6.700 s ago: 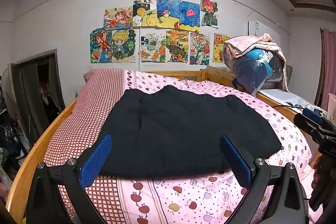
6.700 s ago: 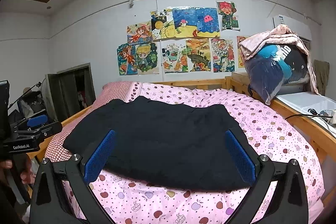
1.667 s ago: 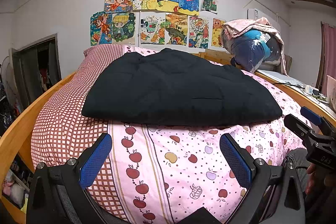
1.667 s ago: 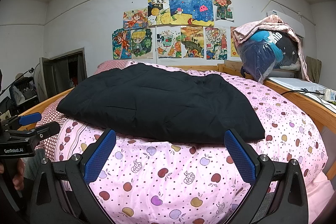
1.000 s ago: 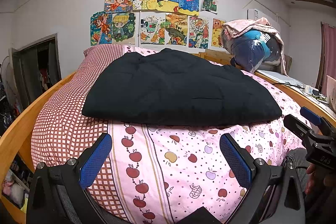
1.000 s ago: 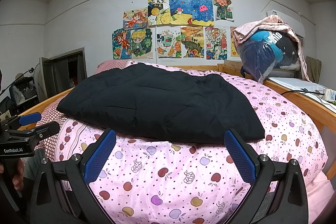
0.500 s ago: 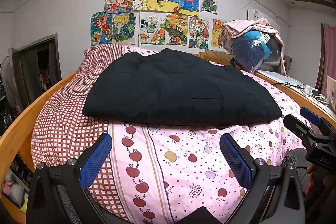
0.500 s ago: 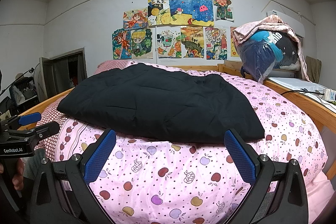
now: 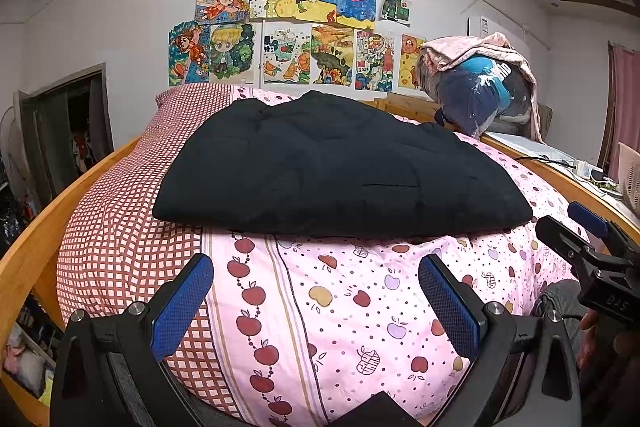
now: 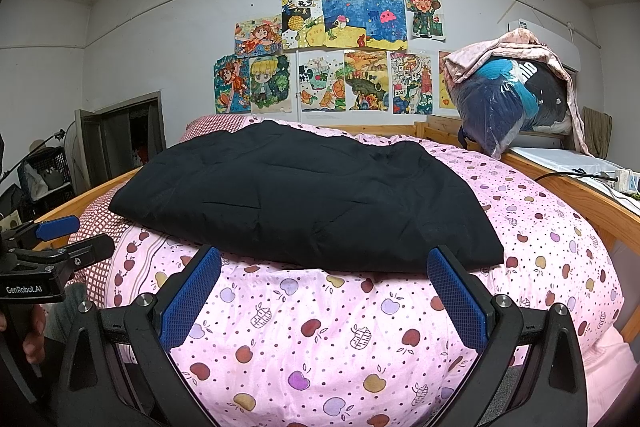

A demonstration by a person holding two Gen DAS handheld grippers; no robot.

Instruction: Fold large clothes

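The left tongs stand wide apart and hold nothing, their blue ribbed pads hanging over the near slope of the bed short of the garment; the right tongs are likewise spread wide and empty, with their blue pads just below the garment's near hem. The black garment lies folded on the top of the bed, a broad flat slab of matte, lightly quilted cloth with faint stitched seams, a thick rounded near edge and a blunt corner at its right end. Under it the pink duvet swells in a soft mound printed with apples and dots, free of things all the way down its near side and on the right. On the left the cover turns to a red-and-white check. A pale wooden bed frame rims both long sides. At the far right a clear plastic bag of clothes under a pink cloth sits well apart from the garment, and children's drawings cover the white wall behind.
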